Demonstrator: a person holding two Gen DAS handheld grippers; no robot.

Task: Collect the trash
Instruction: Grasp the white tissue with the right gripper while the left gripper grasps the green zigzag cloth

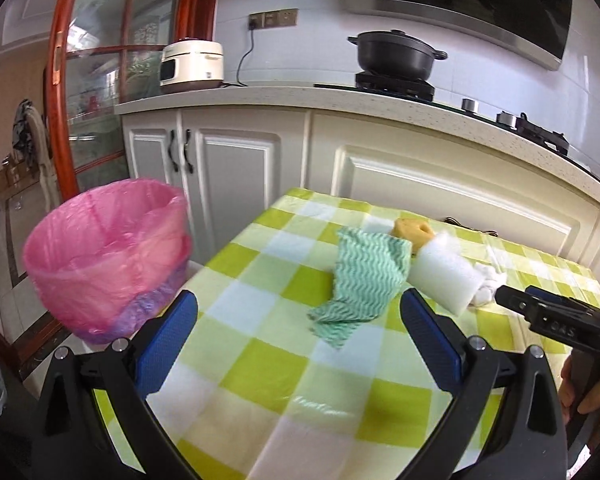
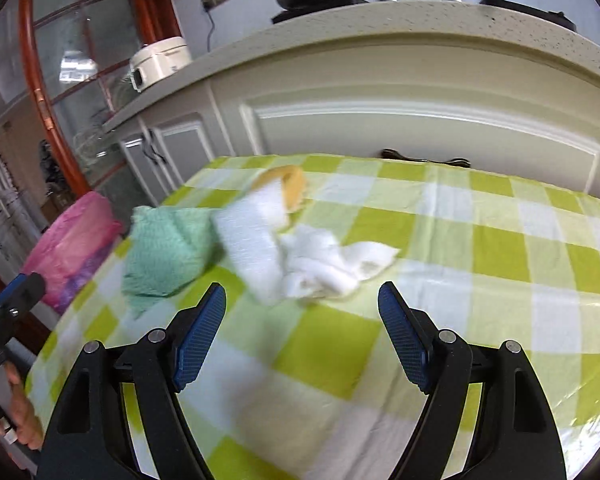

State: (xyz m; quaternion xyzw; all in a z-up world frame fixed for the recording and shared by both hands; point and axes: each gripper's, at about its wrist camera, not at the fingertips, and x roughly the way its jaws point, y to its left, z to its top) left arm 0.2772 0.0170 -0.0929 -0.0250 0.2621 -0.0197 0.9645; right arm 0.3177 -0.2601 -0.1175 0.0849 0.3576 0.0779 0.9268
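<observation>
nothing collected yet: your left gripper point(image 1: 298, 316) and right gripper point(image 2: 302, 306) both spread, empty; green cloth point(image 1: 356, 276), foam block point(image 1: 444, 276), crumpled tissue point(image 2: 324, 264) and yellow sponge point(image 2: 292, 186) lie just ahead; the pink-lined bin point(image 1: 104, 248) left.

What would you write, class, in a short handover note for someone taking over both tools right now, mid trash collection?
Left tool: open, empty, above the near table edge.
Right tool: open, empty, facing the crumpled white tissue.
On the checked tablecloth: green cloth, white foam piece, yellow sponge, tissue, all bunched together.
Pink-lined bin stands left, beside the table.
Done: nothing visibly binned.
Left: bin all four.
</observation>
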